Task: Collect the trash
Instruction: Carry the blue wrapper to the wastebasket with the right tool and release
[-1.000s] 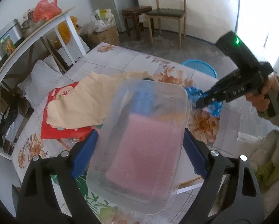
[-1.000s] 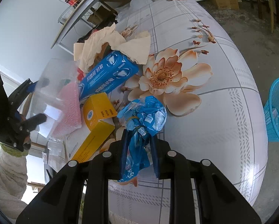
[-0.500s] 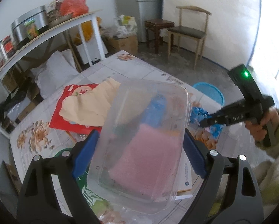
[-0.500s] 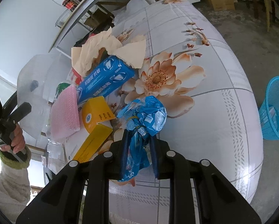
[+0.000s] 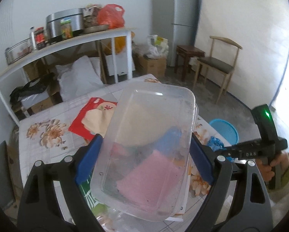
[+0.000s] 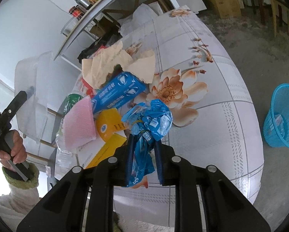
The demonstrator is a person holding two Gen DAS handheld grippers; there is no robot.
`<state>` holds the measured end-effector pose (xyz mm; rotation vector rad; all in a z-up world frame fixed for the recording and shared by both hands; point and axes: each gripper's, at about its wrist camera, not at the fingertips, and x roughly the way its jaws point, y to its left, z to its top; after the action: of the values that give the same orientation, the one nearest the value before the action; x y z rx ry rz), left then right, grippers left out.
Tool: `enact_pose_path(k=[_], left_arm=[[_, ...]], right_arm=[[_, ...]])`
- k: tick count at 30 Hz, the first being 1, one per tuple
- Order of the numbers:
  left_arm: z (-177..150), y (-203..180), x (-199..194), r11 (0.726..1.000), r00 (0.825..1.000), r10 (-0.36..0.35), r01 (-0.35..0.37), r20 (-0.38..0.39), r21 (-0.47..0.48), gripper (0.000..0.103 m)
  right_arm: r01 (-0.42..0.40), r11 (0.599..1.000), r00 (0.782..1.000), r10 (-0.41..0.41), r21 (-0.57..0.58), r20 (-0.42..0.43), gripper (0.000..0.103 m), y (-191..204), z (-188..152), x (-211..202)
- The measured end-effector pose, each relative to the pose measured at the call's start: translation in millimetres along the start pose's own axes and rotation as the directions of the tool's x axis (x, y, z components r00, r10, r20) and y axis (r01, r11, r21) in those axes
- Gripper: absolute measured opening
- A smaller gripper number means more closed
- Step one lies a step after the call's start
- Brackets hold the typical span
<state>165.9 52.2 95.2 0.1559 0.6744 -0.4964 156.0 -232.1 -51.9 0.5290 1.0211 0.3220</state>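
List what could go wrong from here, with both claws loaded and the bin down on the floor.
1. The left claw holds the clear plastic container only by its long sides, with jaws wide; the slick walls may flex and it could slip out.
2. The right claw pinches just the tail of the blue wrapper; it may tear or slide free.
3. The blue basket stands off the table, so a drop from table height might miss it.

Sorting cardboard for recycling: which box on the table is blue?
The long blue box with white lettering, lying beside the tan paper; the yellow box sits below it.
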Motion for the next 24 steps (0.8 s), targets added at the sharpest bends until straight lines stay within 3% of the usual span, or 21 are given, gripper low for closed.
enact_pose_path(k=[12, 24], left_arm=[[12.6, -18.7, -13.6, 0.998, 0.999, -0.037, 0.039, 0.04, -0.057, 0.084], [38.1, -84.2, 22.9, 0.979, 0.982, -0.19, 0.191, 0.017, -0.067, 0.084]], right_arm=[[-0.012, 1.0, 0.998, 0.011, 0.01, 0.062, 0.02, -1.4, -9.2, -32.0], [0.025, 0.991, 0.98, -0.05, 0.131, 0.191, 0.02, -50.0, -23.3, -92.7]])
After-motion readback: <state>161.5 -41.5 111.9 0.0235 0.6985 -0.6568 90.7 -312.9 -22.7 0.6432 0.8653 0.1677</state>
